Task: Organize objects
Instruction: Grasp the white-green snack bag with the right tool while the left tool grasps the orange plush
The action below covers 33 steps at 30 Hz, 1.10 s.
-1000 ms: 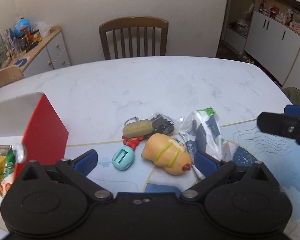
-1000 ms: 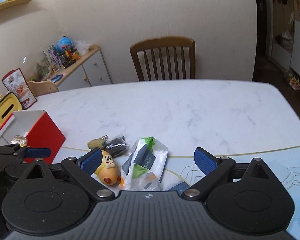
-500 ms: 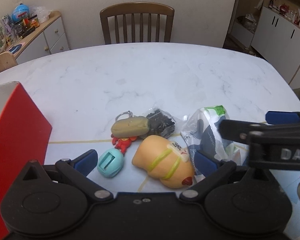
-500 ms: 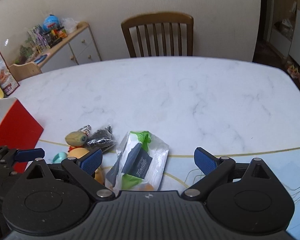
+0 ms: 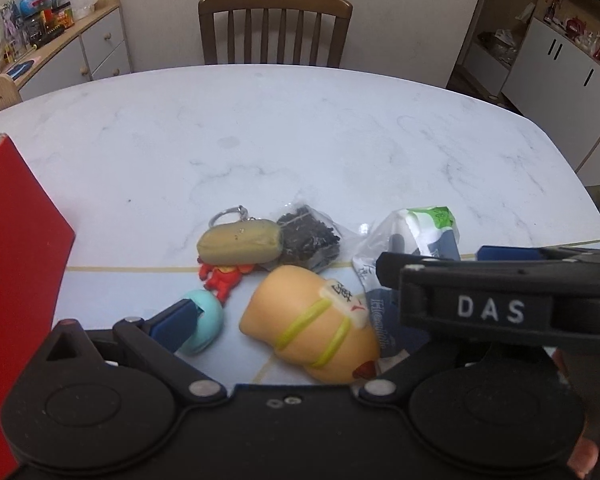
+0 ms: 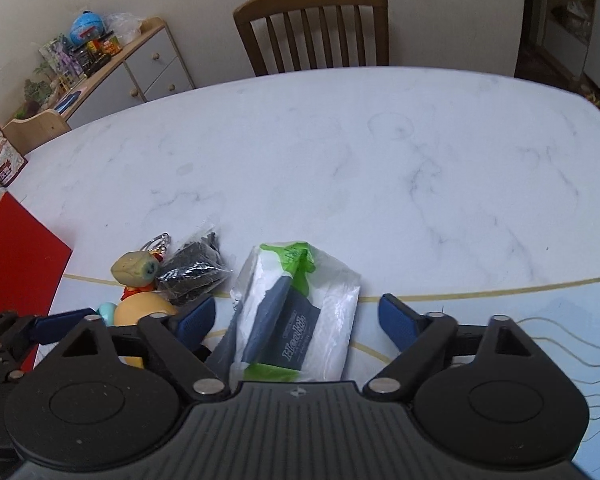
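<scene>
Both claws are spread wide: the right gripper (image 6: 294, 318) straddles the wipes pack (image 6: 296, 320) on the table (image 6: 340, 152), and the left gripper (image 5: 292, 316) hangs over the squishy toy (image 5: 312, 324). The pack looks light, soft and crinkly-slick, so I'd pinch across its thick middle, not the loose film edge.

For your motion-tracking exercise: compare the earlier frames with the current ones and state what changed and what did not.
Both grippers moved forward and down: the left gripper now straddles the orange toy, the right gripper the tissue pack. Both stay open; nothing is gripped. The toys, pack and red box lie unmoved.
</scene>
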Tool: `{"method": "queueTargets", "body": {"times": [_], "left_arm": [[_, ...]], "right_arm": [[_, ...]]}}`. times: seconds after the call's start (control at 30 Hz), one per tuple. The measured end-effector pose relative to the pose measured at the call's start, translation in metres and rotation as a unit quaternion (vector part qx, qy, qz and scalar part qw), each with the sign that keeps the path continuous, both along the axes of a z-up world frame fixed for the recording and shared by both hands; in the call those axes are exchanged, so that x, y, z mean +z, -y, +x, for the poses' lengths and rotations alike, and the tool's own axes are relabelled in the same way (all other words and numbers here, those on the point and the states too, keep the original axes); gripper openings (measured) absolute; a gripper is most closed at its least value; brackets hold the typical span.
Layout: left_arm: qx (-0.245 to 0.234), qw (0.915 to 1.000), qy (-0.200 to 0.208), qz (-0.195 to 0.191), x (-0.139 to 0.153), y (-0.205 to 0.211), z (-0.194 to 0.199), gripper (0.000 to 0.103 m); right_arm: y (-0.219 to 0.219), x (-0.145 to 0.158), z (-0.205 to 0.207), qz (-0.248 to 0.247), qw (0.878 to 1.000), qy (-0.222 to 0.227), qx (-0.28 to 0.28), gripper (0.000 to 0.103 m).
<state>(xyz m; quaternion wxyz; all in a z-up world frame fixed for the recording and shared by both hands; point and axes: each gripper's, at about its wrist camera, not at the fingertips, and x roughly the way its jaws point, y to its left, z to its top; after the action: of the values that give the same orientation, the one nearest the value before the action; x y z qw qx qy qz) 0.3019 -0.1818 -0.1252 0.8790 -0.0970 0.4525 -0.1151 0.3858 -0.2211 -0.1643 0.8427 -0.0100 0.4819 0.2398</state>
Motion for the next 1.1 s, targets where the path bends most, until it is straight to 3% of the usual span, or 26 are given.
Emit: {"method": "queueTargets", "body": {"times": [0.27,0.33,0.53,0.73,1.1], "left_arm": [[-0.006,1.0,0.003,-0.004,-0.001,0.005,-0.001,0.086],[-0.005,1.0,0.004,-0.006,0.0,0.005,-0.002,0.077],[-0.009,0.9997,0.006,-0.022,0.004,0.004,-0.007,0.069],[-0.015,0.9991,0.01,-0.038,0.01,0.001,-0.013,0.066],[-0.027,0.9978,0.024,-0.056,0.036,-0.011,-0.035,0.066]], "right_arm": [[0.001,-0.008,0.002,0.004,1.0,-0.017,0.001,0.062],[0.001,-0.007,0.001,0.004,1.0,-0.016,0.001,0.056],[0.002,-0.004,-0.004,0.006,1.0,-0.017,0.008,0.046],[0.008,0.005,-0.013,0.015,1.0,-0.011,0.008,0.04],[0.022,0.04,-0.035,0.024,1.0,0.014,0.011,0.04]]}}
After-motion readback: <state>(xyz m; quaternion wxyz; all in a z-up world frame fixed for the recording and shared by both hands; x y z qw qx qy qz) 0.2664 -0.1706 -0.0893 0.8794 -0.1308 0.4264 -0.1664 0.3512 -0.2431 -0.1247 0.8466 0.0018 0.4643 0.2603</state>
